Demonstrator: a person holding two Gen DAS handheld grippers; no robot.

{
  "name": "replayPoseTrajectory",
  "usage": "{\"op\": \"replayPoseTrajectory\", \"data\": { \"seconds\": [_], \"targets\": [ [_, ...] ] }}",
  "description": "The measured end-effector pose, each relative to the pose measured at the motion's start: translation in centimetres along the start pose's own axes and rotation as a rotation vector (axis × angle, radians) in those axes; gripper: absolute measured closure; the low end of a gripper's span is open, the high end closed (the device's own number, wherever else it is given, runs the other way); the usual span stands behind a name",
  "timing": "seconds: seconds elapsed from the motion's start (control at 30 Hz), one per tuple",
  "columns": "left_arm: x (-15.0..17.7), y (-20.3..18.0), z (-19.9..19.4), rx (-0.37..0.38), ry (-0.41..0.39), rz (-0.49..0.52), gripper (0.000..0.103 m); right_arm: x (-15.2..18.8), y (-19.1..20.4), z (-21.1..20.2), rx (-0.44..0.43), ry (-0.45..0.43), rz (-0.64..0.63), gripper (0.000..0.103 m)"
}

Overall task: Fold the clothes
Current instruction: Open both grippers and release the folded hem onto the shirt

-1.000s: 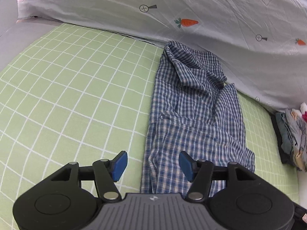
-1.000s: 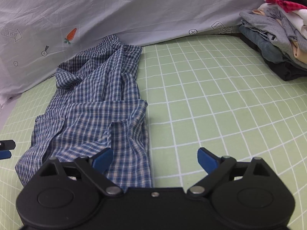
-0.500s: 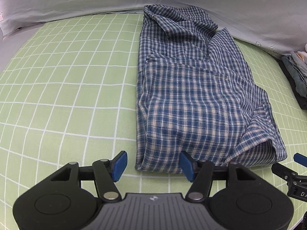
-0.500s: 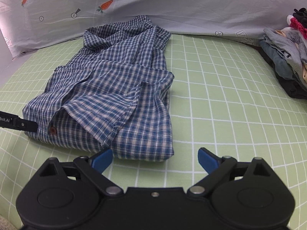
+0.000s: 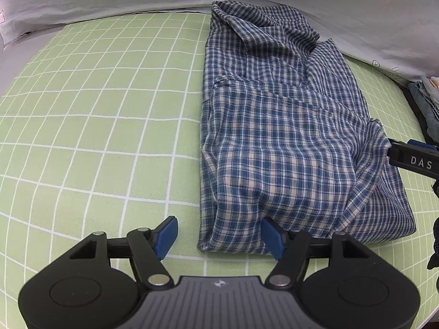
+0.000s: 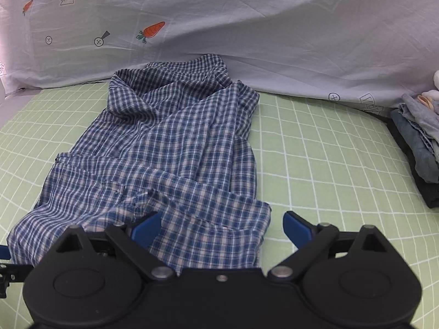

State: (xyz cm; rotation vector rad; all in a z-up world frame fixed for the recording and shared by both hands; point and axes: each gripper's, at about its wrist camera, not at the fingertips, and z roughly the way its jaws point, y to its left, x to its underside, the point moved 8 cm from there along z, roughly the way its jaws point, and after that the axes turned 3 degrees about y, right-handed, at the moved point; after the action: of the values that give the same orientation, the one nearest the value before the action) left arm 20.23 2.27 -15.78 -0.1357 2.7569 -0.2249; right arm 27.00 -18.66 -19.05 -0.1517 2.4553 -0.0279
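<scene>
A blue and white checked shirt (image 5: 288, 142) lies lengthwise on the green grid sheet (image 5: 96, 109), sleeves folded in, collar at the far end. My left gripper (image 5: 219, 235) is open at the shirt's near left corner, the hem lying between its blue pads. In the right wrist view the same shirt (image 6: 170, 150) fills the middle, and my right gripper (image 6: 222, 226) is open over its near right corner. The right gripper's finger (image 5: 411, 159) shows at the right edge of the left wrist view, against the shirt's right side.
A pale grey sheet with carrot prints (image 6: 219, 27) rises behind the shirt. A stack of folded clothes (image 6: 419, 148) sits at the right edge of the bed. Green sheet spreads out left of the shirt (image 5: 82, 137) and right of it (image 6: 329, 164).
Both grippers have drawn back to the shirt's near hem, then come in close over its two near corners. The shirt lies as before. Both stay open.
</scene>
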Motion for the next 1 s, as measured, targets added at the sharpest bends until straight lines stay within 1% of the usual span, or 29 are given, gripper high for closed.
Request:
{"op": "replayPoseTrajectory", "data": {
  "seconds": [0.13,0.23,0.3,0.37,0.43,0.5,0.67,0.77,0.87,0.93,1.0],
  "targets": [
    [-0.5,0.5,-0.3,0.015,-0.003,-0.031,0.035,1.5,-2.0,-1.3,0.012,0.002,0.078,0.006],
    [-0.7,0.7,-0.3,0.029,0.001,-0.058,0.034,2.7,-2.5,-1.8,-0.031,0.014,0.143,0.003],
    [-0.6,0.9,0.3,0.056,0.024,-0.096,0.034,3.0,-1.9,-0.7,-0.042,0.052,0.148,0.003],
    [-0.4,1.0,0.5,0.072,0.037,-0.122,0.034,2.6,-0.7,0.1,-0.038,0.071,0.109,0.003],
    [-0.2,0.9,0.2,0.062,0.029,-0.106,0.034,2.0,0.8,0.6,-0.049,0.065,0.067,0.003],
    [0.2,0.7,-0.3,0.042,0.022,-0.085,0.034,1.2,1.8,0.6,-0.070,0.053,0.058,0.003],
    [1.6,0.8,-1.3,-0.030,0.014,-0.030,0.034,-0.2,2.2,-1.9,-0.140,-0.054,0.115,0.003],
    [2.3,0.8,-1.6,0.000,0.016,-0.051,0.034,0.0,1.0,-3.6,-0.114,-0.098,0.150,0.003],
    [2.9,0.5,-1.9,0.043,0.017,-0.076,0.034,1.2,-0.9,-4.6,-0.078,-0.092,0.228,0.003],
    [3.3,0.3,-2.1,0.103,0.019,-0.112,0.034,3.0,-2.3,-4.5,-0.112,-0.058,0.362,0.003],
    [3.4,0.3,-2.0,0.170,0.027,-0.177,0.034,4.9,-3.6,-4.4,-0.145,-0.023,0.495,0.003]
  ]
}}
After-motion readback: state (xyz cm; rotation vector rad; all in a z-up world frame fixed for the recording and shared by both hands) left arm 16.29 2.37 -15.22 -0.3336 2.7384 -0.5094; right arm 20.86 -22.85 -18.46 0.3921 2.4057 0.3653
